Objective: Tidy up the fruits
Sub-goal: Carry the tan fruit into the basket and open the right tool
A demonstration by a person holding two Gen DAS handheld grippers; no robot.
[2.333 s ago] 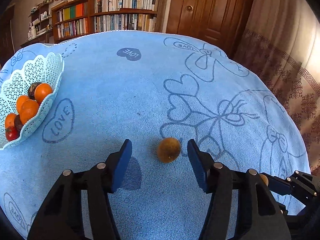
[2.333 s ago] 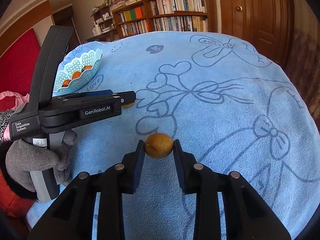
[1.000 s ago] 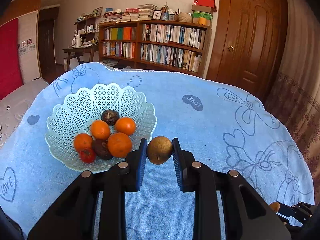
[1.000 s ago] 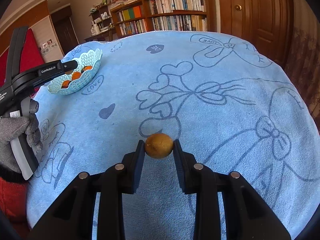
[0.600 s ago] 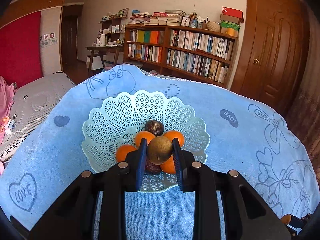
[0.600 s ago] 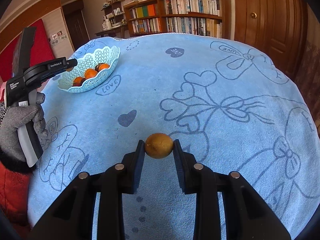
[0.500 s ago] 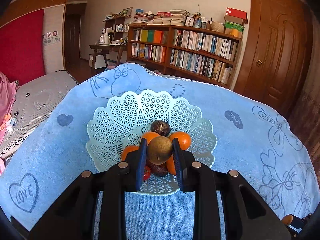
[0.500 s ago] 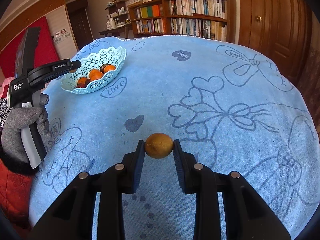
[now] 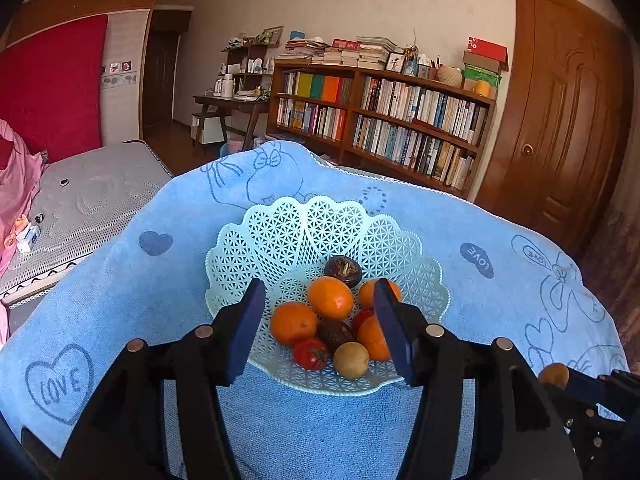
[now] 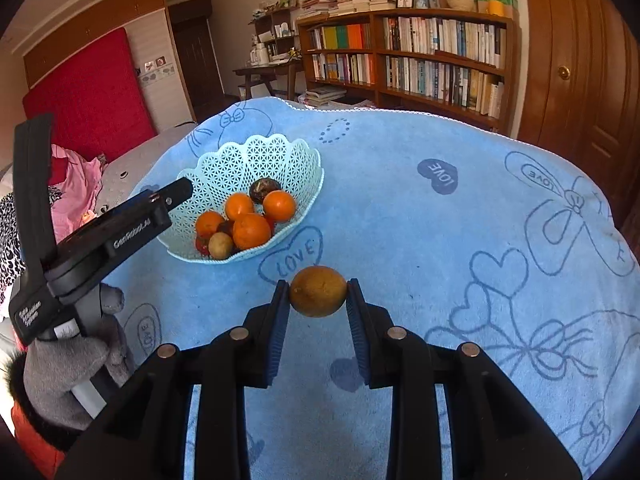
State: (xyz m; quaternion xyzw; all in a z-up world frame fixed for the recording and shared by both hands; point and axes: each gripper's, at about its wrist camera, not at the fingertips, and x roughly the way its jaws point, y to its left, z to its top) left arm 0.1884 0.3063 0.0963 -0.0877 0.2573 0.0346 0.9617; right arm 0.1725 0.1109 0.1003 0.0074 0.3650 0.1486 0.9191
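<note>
A pale green lattice basket [image 9: 256, 248] [image 10: 260, 156] sits on the blue cloth and holds several oranges [image 9: 330, 297], two dark fruits, a red one and a brown-yellow fruit [image 9: 351, 360] [image 10: 221, 245] at its near rim. My left gripper [image 9: 320, 328] hangs open just above the basket's near side with nothing between its fingers. My right gripper [image 10: 318, 308] is shut on a second brown-yellow fruit [image 10: 318, 291], held above the cloth to the right of the basket. That fruit [image 9: 553, 375] shows at the right edge of the left wrist view.
The blue towel [image 10: 460, 240] with heart and bow drawings covers the round table. A gloved hand [image 10: 68, 376] holds the left gripper's handle at the left. A mattress [image 9: 84, 204] lies beyond the table's left edge; a bookshelf [image 9: 384, 120] and a door stand behind.
My left gripper opened and let its brown-yellow fruit drop into the basket's near side. My right gripper moved closer to the basket, still holding its fruit.
</note>
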